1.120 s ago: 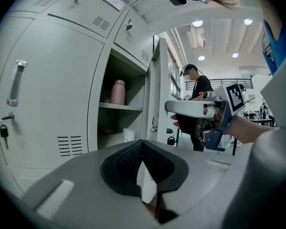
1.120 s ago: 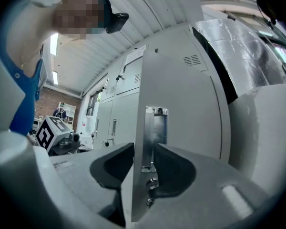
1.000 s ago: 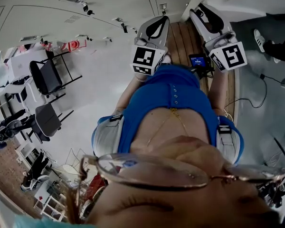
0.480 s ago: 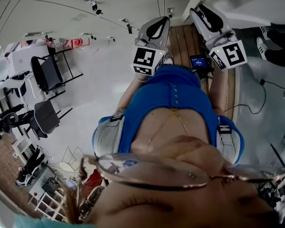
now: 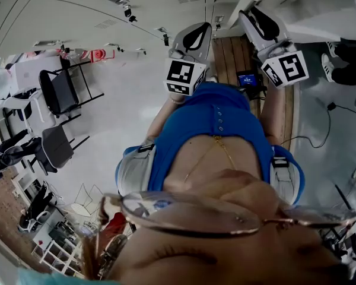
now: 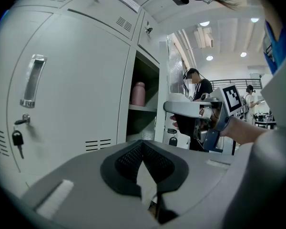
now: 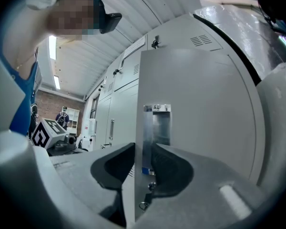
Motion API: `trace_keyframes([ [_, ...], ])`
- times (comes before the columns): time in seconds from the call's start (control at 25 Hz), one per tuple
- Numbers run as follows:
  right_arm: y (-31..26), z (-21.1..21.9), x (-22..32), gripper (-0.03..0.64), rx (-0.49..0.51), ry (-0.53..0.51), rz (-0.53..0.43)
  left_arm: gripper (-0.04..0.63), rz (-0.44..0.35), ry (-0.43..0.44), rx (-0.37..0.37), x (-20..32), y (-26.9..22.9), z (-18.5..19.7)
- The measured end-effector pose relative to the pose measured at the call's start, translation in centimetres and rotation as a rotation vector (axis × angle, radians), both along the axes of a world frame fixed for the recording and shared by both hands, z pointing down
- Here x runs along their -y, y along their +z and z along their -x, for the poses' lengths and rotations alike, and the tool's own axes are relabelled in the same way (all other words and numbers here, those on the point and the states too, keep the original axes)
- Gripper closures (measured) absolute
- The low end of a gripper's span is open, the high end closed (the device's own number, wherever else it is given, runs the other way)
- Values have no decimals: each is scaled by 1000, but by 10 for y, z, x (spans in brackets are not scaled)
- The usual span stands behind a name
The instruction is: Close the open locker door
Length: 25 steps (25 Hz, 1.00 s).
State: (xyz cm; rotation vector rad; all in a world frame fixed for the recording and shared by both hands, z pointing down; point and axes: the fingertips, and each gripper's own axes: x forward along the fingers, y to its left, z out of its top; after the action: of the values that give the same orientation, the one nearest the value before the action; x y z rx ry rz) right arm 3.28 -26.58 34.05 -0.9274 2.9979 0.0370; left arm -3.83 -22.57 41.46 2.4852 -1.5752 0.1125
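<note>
Locker door (image 7: 195,109) stands swung out from the locker row (image 7: 112,109), its free edge between the right tongs (image 7: 143,168), whose jaws are closing around it. Left tongs (image 6: 143,147), raised alongside, jaws together and empty, point at the neighbouring closed locker (image 6: 71,104).

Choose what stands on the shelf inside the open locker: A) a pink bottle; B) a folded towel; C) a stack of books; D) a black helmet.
A: in the left gripper view, a pink bottle stands upright on the shelf of the open locker.
</note>
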Motion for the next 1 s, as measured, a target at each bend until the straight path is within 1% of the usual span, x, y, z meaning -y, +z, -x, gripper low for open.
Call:
trace_keyframes([
  [0.56,1,27,32,517,37,13,-15,598,4,-23,-2,24,2,42],
  [1.0,0,39,54,526,108,4,-2,600,9,4,-5,45,5,55],
])
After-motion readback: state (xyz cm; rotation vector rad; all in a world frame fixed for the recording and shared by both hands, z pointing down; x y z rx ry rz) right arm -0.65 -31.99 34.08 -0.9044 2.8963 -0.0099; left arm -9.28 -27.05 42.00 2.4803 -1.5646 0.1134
